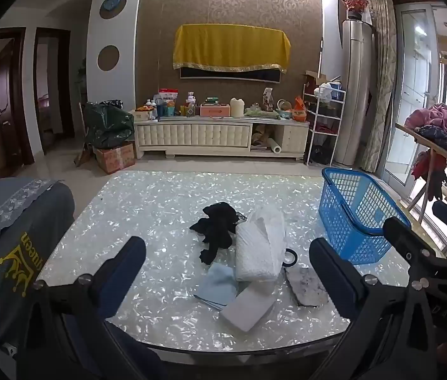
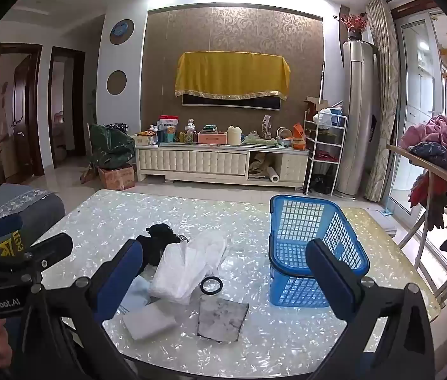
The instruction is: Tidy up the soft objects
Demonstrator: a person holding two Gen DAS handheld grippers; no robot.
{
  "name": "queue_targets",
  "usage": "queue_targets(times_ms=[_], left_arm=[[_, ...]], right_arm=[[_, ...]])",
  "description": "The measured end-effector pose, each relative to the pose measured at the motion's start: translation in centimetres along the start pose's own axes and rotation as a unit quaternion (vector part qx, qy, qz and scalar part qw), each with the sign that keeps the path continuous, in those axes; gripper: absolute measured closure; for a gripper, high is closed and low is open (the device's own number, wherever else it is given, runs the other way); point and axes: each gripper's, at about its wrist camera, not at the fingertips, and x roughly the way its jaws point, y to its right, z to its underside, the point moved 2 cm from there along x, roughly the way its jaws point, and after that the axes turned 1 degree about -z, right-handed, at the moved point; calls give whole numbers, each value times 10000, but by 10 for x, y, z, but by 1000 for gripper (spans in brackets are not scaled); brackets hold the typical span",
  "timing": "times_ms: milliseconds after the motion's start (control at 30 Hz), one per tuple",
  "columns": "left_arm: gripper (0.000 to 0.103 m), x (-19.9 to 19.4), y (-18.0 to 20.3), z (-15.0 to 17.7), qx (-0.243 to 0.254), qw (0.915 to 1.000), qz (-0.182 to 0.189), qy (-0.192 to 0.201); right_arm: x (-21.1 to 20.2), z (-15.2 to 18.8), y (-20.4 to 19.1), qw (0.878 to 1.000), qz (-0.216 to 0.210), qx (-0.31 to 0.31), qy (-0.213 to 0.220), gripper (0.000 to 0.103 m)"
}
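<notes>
With nothing yet picked, both the left tool (image 1: 227, 266) and right tool (image 2: 223, 269) are held wide and empty above the surface (image 1: 147, 209), where blue cloth (image 1: 218, 283), black cloth (image 1: 215, 229), white bundle (image 1: 260, 247), sponge (image 1: 248, 308) and grey rag (image 1: 307, 288) are left of the empty basket (image 1: 355, 218), so a first grasp is judged next.

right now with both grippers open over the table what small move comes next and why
Probably ease the right gripper down onto the white folded cloth, jaws wide around it. Both it and the left gripper hold nothing, the soft things still lie loose on the table, and the blue basket beside them looks empty.
</notes>
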Motion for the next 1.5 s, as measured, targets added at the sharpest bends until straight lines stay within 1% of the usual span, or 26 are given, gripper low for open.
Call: queue_targets(times_ms=[33,67,167,333,400,1500], left_arm=[[0,0,0,0,-1,10000,-6,-1],[0,1,0,0,70,9999,-31,-111],[0,1,1,0,65,9999,-33,-115],[0,6,3,1,68,9999,-39,-88],[0,1,3,2,65,9999,-40,-88],[0,-2,1,1,102,9999,-51,0]], right_arm=[[0,0,0,10000,-14,29,-47,0],[0,0,0,10000,-44,62,-34,0],[-1,0,1,10000,-36,53,-53,0],[0,0,0,10000,-39,43,-26,0],[-1,3,1,10000,-52,39,-15,0],[-4,4,2,10000,-1,-4,-36,0]])
